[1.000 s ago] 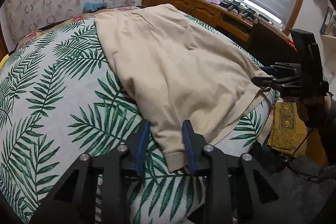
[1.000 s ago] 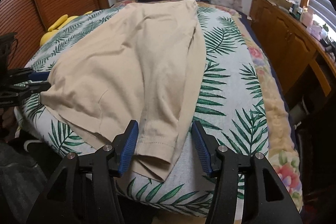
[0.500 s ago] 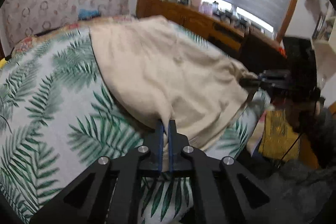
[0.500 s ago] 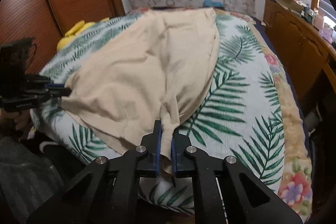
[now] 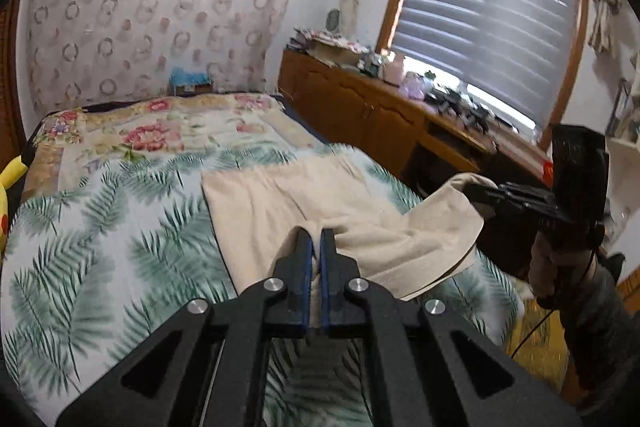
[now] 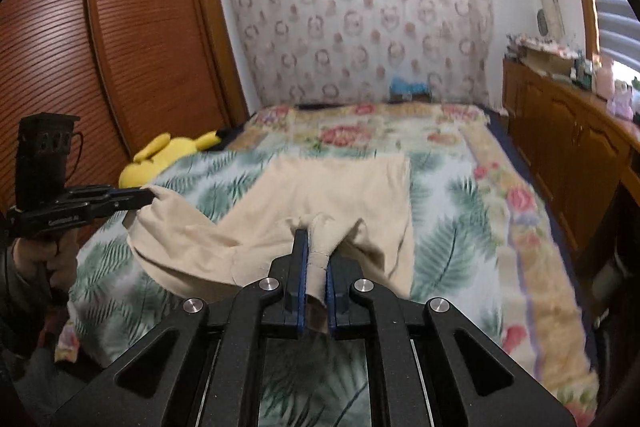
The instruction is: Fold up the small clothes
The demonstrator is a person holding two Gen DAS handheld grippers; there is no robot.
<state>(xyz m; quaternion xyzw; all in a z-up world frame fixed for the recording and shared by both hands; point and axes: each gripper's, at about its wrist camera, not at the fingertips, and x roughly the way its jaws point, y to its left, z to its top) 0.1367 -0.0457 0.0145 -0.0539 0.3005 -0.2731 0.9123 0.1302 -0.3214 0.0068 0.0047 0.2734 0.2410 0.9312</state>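
The beige garment [image 6: 320, 195] lies on the bed [image 6: 460, 227], its far part flat on the leaf-pattern cover and its near edge lifted. The left gripper [image 5: 316, 247] is closed on one near corner and the right gripper [image 6: 316, 259] is closed on the other, so the cloth hangs between them. I judge the fold is only begun: the near edge must be carried to the far edge and laid down, then smoothed.
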